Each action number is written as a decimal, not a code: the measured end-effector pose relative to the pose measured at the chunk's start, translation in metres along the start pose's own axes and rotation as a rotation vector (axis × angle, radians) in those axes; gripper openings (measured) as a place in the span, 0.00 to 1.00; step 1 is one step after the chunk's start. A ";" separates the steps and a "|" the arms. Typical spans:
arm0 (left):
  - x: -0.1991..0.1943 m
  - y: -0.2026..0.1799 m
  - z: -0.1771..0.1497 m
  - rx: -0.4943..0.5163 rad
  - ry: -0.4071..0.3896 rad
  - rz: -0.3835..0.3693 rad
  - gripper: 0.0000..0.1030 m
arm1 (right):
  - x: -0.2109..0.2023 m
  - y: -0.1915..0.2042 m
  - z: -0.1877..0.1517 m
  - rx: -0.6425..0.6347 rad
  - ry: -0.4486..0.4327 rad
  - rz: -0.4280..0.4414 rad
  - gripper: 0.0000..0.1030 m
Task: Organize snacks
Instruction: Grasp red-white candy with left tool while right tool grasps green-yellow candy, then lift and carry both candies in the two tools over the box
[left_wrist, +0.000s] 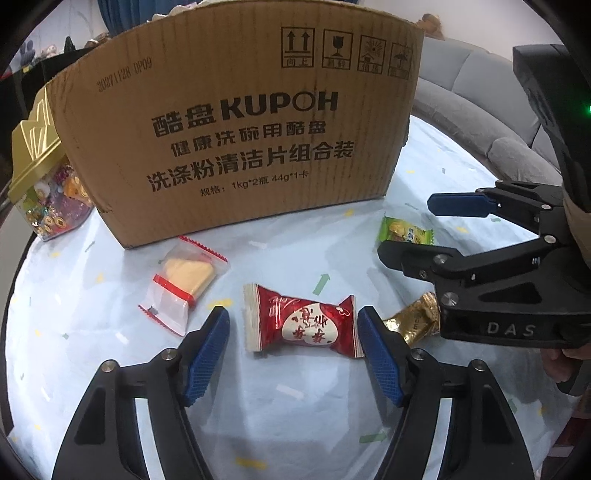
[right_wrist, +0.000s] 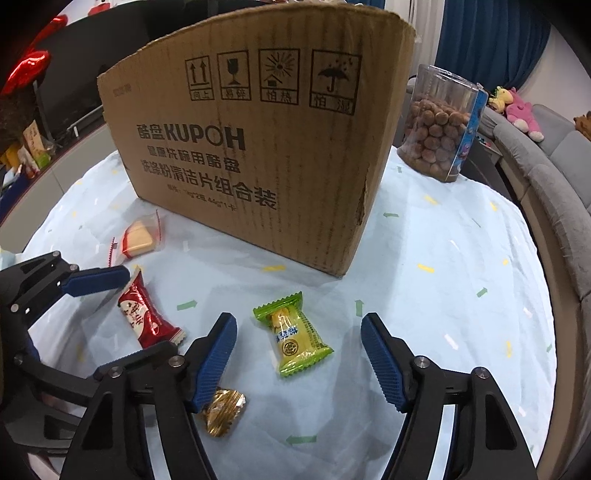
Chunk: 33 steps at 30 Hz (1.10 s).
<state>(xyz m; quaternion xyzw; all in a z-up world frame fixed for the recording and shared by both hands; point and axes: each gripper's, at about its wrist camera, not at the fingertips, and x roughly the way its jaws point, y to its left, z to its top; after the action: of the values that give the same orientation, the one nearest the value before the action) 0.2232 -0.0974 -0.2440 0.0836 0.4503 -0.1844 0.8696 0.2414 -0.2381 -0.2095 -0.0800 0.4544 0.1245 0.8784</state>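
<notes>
Left wrist view, reading from the left edge: the gold-lidded candy jar (left_wrist: 44, 184) sits at far left, touching the cardboard box (left_wrist: 236, 122) that fills the upper middle. Just in front of the box's lower left corner lies the clear packet with red seals (left_wrist: 184, 284). Your left gripper (left_wrist: 293, 350) is spread wide and empty, its blue pads on either side of the red wrapped snack (left_wrist: 301, 323) at lower centre. The right-hand pad is almost at the wrapper's crimped end, while the left pad stands clear. Close unevenly and you likely pinch only that flap, and the slick film could slip or spin out. Right of it, the gold foil candy (left_wrist: 415, 325) lies just beside that same pad, so a sloppy squeeze may drag it along. Further right, the right gripper (left_wrist: 410, 229) hangs close over the green packet (left_wrist: 404, 230); the two tools are near enough to clash.

Right wrist view: the red snack (right_wrist: 147, 317) is at lower left under the left gripper (right_wrist: 144, 310). Your right gripper (right_wrist: 299, 350) is open with nothing held, straddling the green packet (right_wrist: 295, 336) at centre. The gold candy (right_wrist: 221, 410) is tucked beneath its left finger, so lowering there may crush it. The jar of round brown snacks (right_wrist: 439, 129) stands upper right, beside the box (right_wrist: 258, 147). That box wall is tall, so a low carry could snag the rim.
</notes>
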 end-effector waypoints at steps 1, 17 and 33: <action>0.000 0.001 0.000 0.001 0.002 -0.001 0.65 | 0.001 0.000 0.000 -0.003 0.000 -0.002 0.67; -0.004 0.004 -0.001 -0.007 -0.003 -0.015 0.39 | 0.006 0.000 -0.003 0.016 0.024 0.043 0.27; -0.021 0.008 0.006 -0.020 -0.028 -0.005 0.22 | -0.012 0.002 0.003 0.041 -0.013 0.041 0.25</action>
<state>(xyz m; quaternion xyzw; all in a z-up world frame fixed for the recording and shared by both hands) 0.2195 -0.0867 -0.2236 0.0711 0.4402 -0.1831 0.8762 0.2364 -0.2375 -0.1976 -0.0519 0.4525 0.1337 0.8801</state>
